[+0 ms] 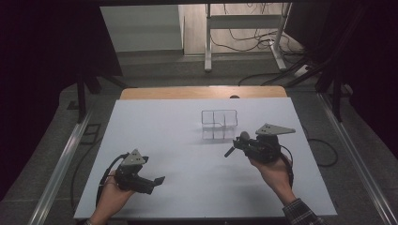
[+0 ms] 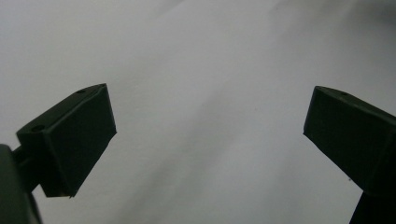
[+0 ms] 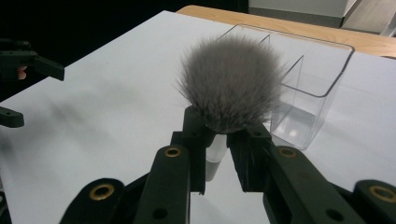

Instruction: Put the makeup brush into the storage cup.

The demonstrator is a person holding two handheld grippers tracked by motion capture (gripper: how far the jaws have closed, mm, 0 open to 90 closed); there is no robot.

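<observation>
High view, count: two tools, one clear organizer [image 1: 219, 124], one brush, all over one white bench [image 1: 155, 140].
High view, left tool [image 1: 157, 180]: held in the left hand [image 1: 112, 192] near the front left of the bench, jaws spread apart with nothing between them.
High view, right tool [image 1: 239, 143]: held in the right hand [image 1: 272, 171] just in front of and to the right of the organizer, clenched on the brush [image 1: 237, 143].
High view, hard to see: the brush is small and dark here; its bristles barely read. The organizer's clear walls show mainly as thin outlines.
Left gripper view, count: two black jaws, far apart, released, over bare white bench [image 2: 205, 70].
Left gripper view, hard to see: the surface is blurred.
Right gripper view, count: one brush [image 3: 231, 84], one organizer [image 3: 308, 88], the left tool [image 3: 18, 93] at the left edge, cut off.
Right gripper view, brush: fluffy grey round head, pale handle gripped between the jaws, which hide most of it.
Right gripper view, organizer: clear, with inner dividers, standing just behind the brush head, which covers part of it.
</observation>
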